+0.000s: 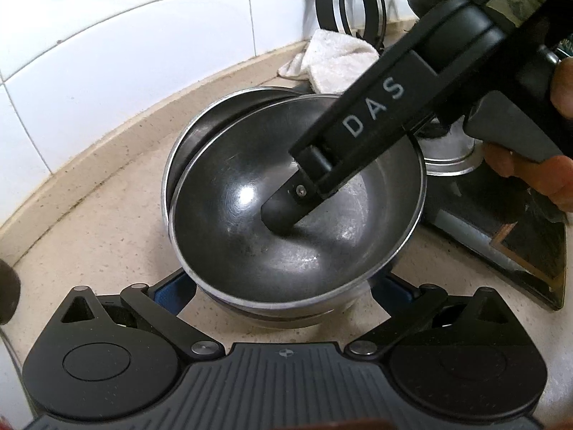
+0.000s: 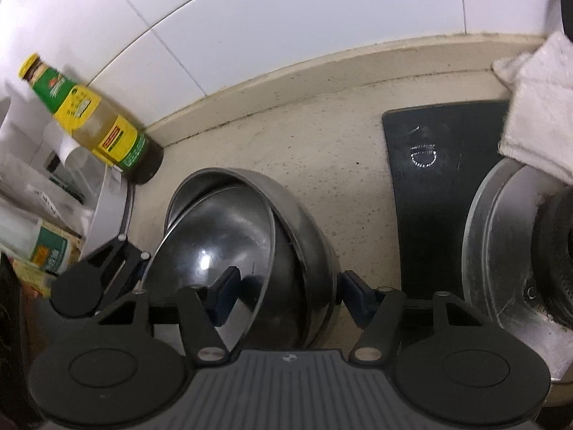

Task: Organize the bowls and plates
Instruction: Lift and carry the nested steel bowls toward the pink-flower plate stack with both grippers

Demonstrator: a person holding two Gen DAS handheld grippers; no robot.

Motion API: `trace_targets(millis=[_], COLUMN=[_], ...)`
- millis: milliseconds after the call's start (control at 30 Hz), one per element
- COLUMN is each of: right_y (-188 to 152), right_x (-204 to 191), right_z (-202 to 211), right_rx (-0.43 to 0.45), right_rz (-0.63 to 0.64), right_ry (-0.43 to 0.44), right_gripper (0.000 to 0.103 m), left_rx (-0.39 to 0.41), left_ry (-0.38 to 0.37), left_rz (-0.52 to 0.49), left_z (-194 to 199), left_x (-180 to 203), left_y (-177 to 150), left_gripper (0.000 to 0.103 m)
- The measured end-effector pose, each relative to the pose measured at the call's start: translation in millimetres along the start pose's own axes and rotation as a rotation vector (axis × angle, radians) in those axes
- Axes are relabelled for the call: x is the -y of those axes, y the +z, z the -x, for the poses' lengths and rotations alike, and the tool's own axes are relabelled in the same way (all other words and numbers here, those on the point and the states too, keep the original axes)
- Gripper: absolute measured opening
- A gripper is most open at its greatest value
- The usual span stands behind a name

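Note:
Two steel bowls sit on the beige counter. The inner bowl (image 1: 232,222) (image 2: 215,251) lies tilted inside the outer bowl (image 1: 189,132) (image 2: 304,222). My left gripper (image 1: 284,286) stands wide with its blue pads (image 1: 173,285) on either side of the stack's near base; the bowl rim hides any contact. My right gripper (image 2: 290,297) straddles the walls of both bowls, with one finger (image 1: 283,215) down inside the inner bowl and the other outside the outer bowl. A gap shows between the inside pad (image 2: 225,297) and the wall.
A white cloth (image 1: 340,64) and a black wire rack (image 1: 358,10) lie behind the bowls by the tiled wall. A black glass hob (image 2: 437,179) with a burner (image 2: 519,251) lies right. An oil bottle (image 2: 89,114) and packets stand left. A hand (image 1: 558,89) holds the right gripper.

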State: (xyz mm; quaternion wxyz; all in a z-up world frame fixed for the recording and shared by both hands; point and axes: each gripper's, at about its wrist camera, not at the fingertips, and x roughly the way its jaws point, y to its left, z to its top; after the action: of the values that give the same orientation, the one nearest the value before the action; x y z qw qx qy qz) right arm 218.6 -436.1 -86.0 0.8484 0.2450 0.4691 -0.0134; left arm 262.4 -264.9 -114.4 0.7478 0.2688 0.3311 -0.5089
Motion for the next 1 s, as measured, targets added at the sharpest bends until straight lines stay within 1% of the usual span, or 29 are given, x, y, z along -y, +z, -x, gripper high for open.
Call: trace_targets(millis=[100,267,433,533,733,867,1000], right_y=[0.3,0.7,6.0,9.4,11.0,10.2,4.2], right_x=[1.7,9.4,2.2,-5.4,-29.4,-51.2,-75.1], right_z=[0.1,5.7,19.2,27.0,45.4,54.0,57.9], right_rx=[-0.001,0.001,0.034,0.046,0.065,0.066,0.043], right_rz=[-0.014,-0.063,-0.043,-0.023,0.054,0.121,0.198], right_ry=[0.006,0.059,0.082,0.096,0.127,0.162,0.207], right_gripper=[0.058,0.058,0.058,0.058,0.058,0.058,0.058], left_rx=[0.006,0.029,0.048,0.065,0.097,0.102,0.09], left_ry=[0.001,0.019,0.049,0.083,0.161,0.228,0.294], left_rz=[0.002,-0.008,0.017,0.02,0.05,0.092,0.149], left_z=[2.7,16.1,29.6,41.0,77.1,97.7,120.0], left_x=[1.8,3.6,4.0,8.9,25.0,34.4,38.8], left_y=[-1.1,0.1,7.8,7.7,-3.5,-11.0,-20.2], left_gripper=[0.103,0.103,0.103,0.103,0.103,0.103,0.103])
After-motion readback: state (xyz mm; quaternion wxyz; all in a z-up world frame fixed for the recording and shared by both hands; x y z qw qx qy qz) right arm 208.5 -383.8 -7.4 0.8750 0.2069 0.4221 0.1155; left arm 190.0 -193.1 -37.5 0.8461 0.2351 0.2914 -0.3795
